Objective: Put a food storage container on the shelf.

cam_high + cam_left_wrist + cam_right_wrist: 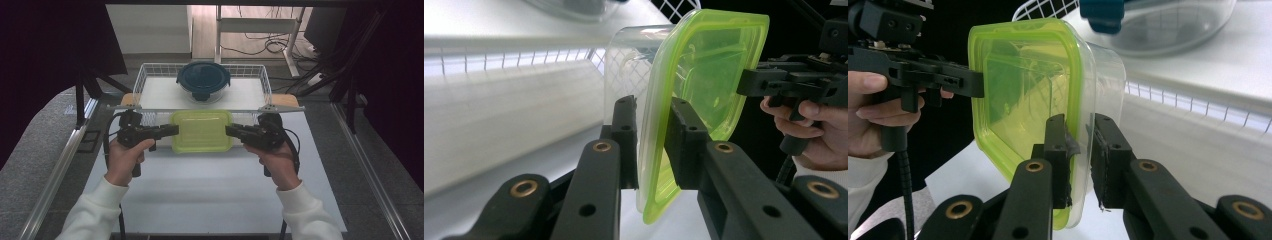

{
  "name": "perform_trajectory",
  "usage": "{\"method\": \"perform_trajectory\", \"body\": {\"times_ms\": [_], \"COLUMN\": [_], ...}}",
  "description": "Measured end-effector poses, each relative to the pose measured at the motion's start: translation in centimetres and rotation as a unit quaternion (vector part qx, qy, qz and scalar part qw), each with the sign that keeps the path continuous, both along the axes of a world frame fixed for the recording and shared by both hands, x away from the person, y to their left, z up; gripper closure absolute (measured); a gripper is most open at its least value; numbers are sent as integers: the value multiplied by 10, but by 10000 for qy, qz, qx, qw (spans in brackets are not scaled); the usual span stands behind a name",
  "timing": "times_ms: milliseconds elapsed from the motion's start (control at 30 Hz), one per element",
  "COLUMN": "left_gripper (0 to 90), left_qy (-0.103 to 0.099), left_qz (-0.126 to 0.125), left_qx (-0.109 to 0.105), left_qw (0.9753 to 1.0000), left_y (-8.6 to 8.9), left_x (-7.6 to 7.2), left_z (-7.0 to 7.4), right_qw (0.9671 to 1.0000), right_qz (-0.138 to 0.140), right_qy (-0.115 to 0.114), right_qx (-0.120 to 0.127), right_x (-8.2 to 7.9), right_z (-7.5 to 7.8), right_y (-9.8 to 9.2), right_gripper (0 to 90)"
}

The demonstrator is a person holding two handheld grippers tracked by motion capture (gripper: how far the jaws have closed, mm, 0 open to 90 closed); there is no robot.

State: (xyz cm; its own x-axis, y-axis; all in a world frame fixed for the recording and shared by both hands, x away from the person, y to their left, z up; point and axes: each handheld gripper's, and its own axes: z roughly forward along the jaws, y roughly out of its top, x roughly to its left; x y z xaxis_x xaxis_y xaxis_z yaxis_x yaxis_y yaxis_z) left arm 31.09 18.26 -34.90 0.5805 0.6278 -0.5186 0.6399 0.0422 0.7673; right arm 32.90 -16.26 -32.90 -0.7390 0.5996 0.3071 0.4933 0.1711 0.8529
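The green-lidded box (202,131) sits at the near edge of the wire basket (145,75), held between both grippers. The left gripper (175,130) pinches its left rim, jaws narrow; the right gripper (228,130) clamps the right rim likewise. A round blue-lidded bowl (203,80) stands farther back in the basket.

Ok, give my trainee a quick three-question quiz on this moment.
1. True or false: both tongs, left and right, clamp the green-lidded container.
2. What sits in the wire basket? A) a mug B) a round bowl with a dark blue lid C) a plate
3. Which opposite parts of the container do the tongs grip?

Key: 1 true; 2 B; 3 its left and right lid edges.
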Motion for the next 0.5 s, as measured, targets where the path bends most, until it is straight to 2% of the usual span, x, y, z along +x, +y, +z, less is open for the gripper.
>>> {"method": "perform_trajectory", "body": {"times_ms": [200, 367, 500], "left_gripper": [775, 774, 773], "left_qy": [-138, -175, -269], "left_qz": [62, 96, 154], "left_qx": [53, 51, 101], "left_qw": [9999, 9998, 9995], "left_y": [4, 7, 8], "left_x": [11, 23, 31], "left_z": [25, 39, 53], "right_qw": [9999, 9997, 9995], "right_qz": [-6, -39, -76], "right_qy": [-147, -212, -302], "right_qx": [2, 101, 68], "right_x": [8, 19, 27], "right_z": [18, 33, 46], "right_y": [4, 7, 11], "right_gripper": [777, 777, 777]}}
